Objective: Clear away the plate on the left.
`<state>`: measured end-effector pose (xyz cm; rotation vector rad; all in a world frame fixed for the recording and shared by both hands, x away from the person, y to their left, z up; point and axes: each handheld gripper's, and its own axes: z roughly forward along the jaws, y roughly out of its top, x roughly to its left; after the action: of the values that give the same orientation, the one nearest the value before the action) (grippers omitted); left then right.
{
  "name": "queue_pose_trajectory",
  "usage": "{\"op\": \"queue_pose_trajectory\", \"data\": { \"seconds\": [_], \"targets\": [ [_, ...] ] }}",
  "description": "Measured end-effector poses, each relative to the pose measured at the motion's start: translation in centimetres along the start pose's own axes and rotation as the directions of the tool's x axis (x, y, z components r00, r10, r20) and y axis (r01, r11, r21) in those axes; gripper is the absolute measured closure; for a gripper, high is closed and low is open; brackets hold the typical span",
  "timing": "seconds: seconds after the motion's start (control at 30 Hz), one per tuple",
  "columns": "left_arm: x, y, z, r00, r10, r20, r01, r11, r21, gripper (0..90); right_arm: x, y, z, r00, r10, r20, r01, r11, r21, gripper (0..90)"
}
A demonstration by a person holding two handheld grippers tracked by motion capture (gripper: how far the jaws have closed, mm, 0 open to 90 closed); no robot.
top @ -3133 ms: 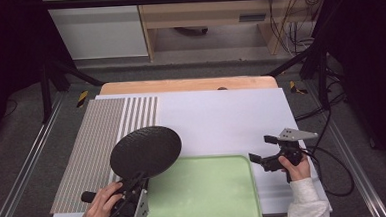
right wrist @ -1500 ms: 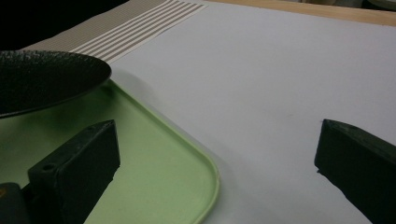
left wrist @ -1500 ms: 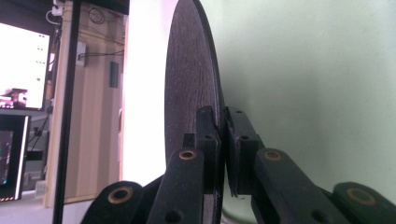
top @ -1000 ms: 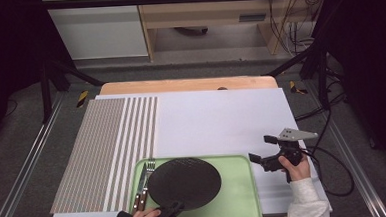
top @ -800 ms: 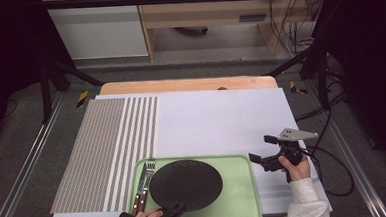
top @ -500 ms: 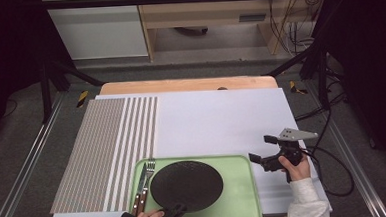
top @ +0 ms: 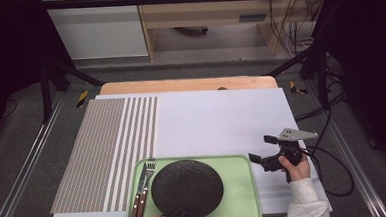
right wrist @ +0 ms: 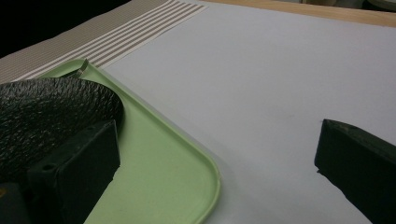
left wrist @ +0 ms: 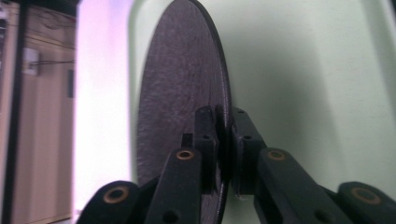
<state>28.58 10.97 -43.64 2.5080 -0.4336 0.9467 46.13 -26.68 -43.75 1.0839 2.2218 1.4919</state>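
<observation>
On the green tray [top: 240,186], the left gripper [left wrist: 223,140] pinches the black plate's [top: 187,189] rim; it should release only once flat. The right gripper [top: 271,157] waits, jaws spread.

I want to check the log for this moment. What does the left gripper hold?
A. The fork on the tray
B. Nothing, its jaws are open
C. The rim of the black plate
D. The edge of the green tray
C: in the left gripper view the left gripper has its jaws shut on the thin rim of the black plate, which is over the green tray.
</observation>
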Motion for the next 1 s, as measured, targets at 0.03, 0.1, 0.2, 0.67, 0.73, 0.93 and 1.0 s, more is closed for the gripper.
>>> {"op": "queue_pose_trajectory", "data": {
  "seconds": [0.03, 0.1, 0.2, 0.67, 0.73, 0.93, 1.0],
  "targets": [
    [-0.1, 0.0, 0.1, 0.9999, 0.0, 0.011, 0.0, 1.0, 0.002, 80.1, 0.0, 0.0, 0.0, 1.0, 0.002, 0.0, -0.002, 1.0, 0.001, 0.6],
    [-0.3, 0.0, 0.3, 0.9996, -0.004, 0.028, 0.004, 1.0, 0.004, 78.5, 0.0, 0.0, 0.0, 1.0, 0.001, -0.001, -0.001, 1.0, 0.0, 0.6],
    [-0.4, 0.0, 0.6, 0.9987, -0.016, 0.048, 0.016, 0.9999, 0.004, 76.9, 0.0, 0.0, 0.0, 1.0, 0.002, 0.0, -0.002, 1.0, 0.001, 0.5],
    [-0.9, 0.2, 1.5, 0.9929, -0.042, 0.111, 0.04, 0.999, 0.019, 69.2, 0.0, 0.0, 0.0, 1.0, 0.003, 0.001, -0.003, 1.0, 0.0, 0.6],
    [-1.0, 0.2, 1.7, 0.9918, -0.046, 0.119, 0.044, 0.9988, 0.024, 67.4, 0.0, 0.0, 0.0, 1.0, 0.003, 0.002, -0.003, 1.0, -0.001, 0.6],
    [-1.2, 0.2, 2.0, 0.9899, -0.053, 0.131, 0.05, 0.9982, 0.032, 62.9, 0.0, 0.0, 0.0, 1.0, 0.003, 0.001, -0.003, 1.0, -0.001, 0.6],
    [-1.1, 0.2, 2.1, 0.9888, -0.061, 0.136, 0.057, 0.9979, 0.031, 60.1, 0.0, 0.0, 0.0, 1.0, 0.003, 0.001, -0.003, 1.0, 0.0, 0.6]
  ]
}}
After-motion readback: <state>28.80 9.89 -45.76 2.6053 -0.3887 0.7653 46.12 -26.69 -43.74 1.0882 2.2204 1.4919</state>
